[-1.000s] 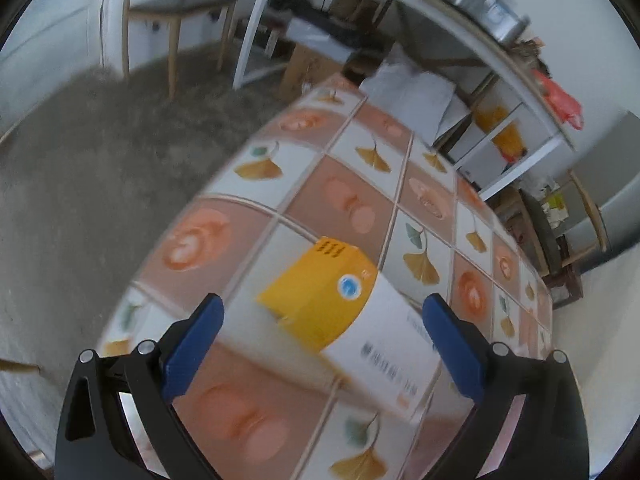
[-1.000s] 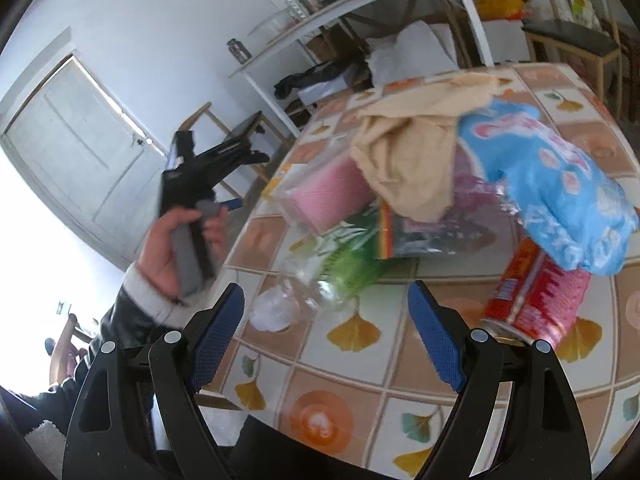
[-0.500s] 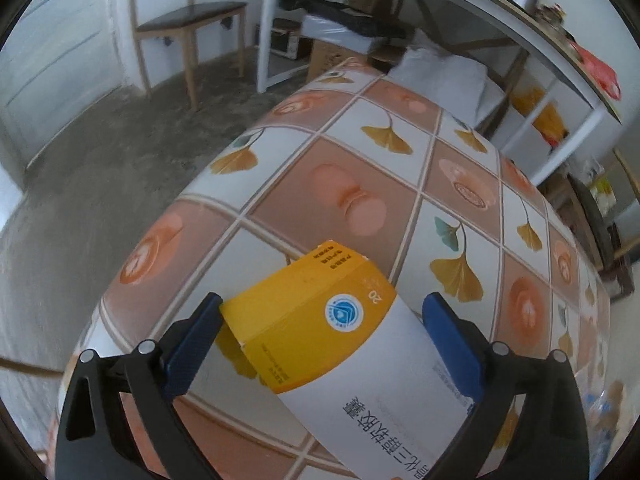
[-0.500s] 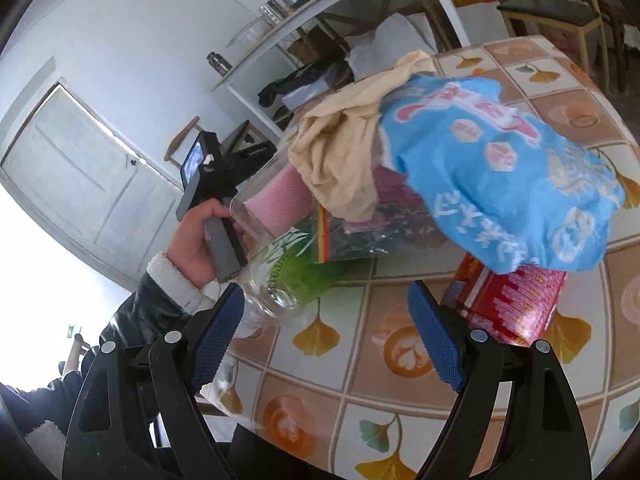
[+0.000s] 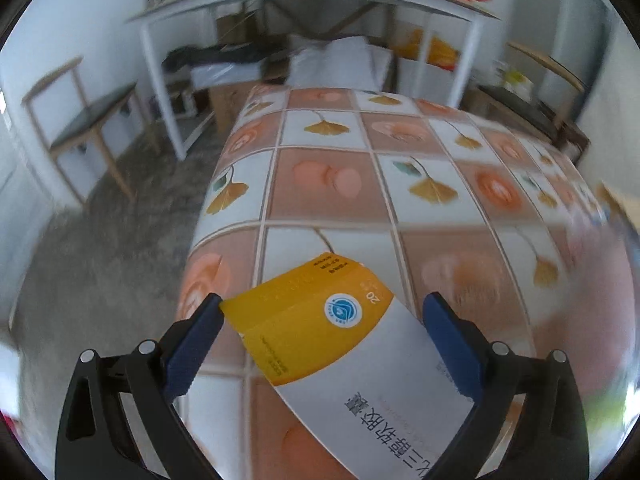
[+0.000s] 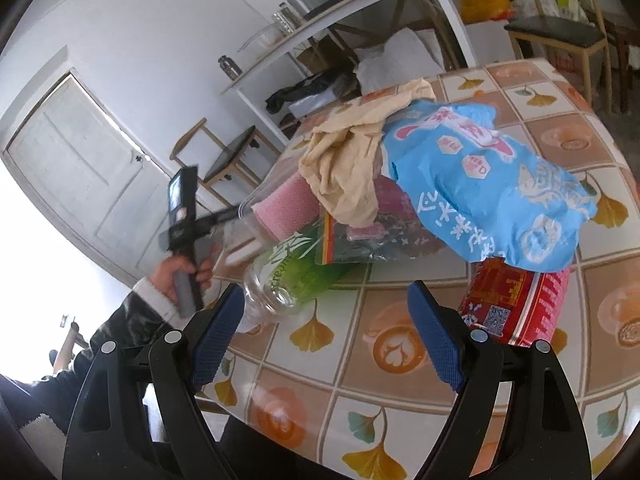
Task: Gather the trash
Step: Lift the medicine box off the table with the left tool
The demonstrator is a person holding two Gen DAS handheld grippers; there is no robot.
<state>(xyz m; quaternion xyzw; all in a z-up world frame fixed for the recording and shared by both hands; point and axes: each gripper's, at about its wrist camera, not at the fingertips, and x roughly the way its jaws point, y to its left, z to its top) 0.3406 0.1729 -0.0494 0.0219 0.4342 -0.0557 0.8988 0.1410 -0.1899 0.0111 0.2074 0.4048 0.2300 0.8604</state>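
Yellow-and-white box [image 5: 352, 352] sits between my left gripper's [image 5: 320, 332] wide-open jaws, barely touching; right gripper [image 6: 326, 328] gapes empty over the plastic bottle [image 6: 288, 280].

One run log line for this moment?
left gripper: open around yellow-white cardboard box | right gripper: open, empty | clear plastic bottle: lying

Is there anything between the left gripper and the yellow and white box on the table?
Nothing visible is in the way. The yellow and white box already lies between the open jaws of the left gripper, on the tiled tablecloth. Its yellow corner seems to meet the left jaw, and the tablecloth just beyond the box is bare.
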